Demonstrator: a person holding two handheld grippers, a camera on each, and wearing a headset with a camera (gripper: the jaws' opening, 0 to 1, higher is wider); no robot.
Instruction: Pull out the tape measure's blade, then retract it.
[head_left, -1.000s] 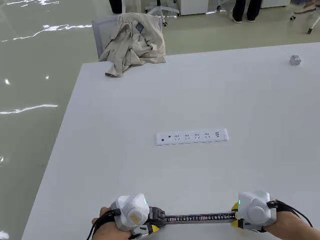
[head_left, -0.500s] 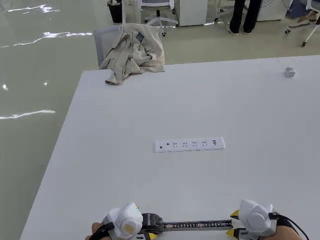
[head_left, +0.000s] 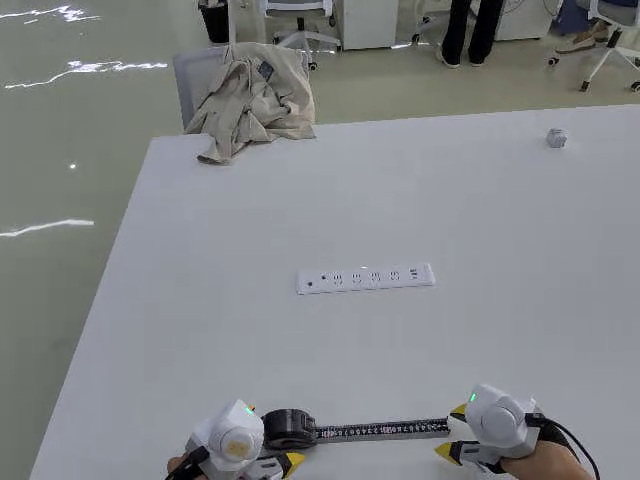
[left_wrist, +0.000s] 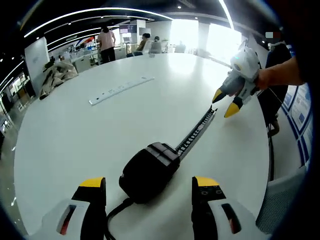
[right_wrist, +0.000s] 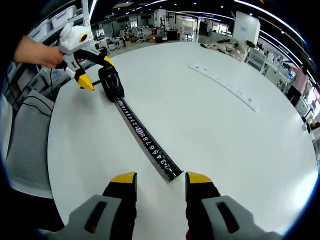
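Lying on the table (head_left: 300, 200), the tape measure (left_wrist: 150, 172) has its blade (right_wrist: 147, 145) out. Left gripper (left_wrist: 149, 182) and right gripper (right_wrist: 161, 177) gape, apparently empty.

An open-plan office is showing itself: swivel chairs (head_left: 295, 25) are standing on glossy floor (head_left: 70, 150) beyond the far edge of the white bench (head_left: 200, 300), a jacket (head_left: 250, 95) is hanging over a chair (head_left: 188, 80) at its far left corner, a power strip (head_left: 366, 278) is lying mid-bench (long ceiling light strips (left_wrist: 90, 11) are glowing above people (left_wrist: 106, 40) in the background).
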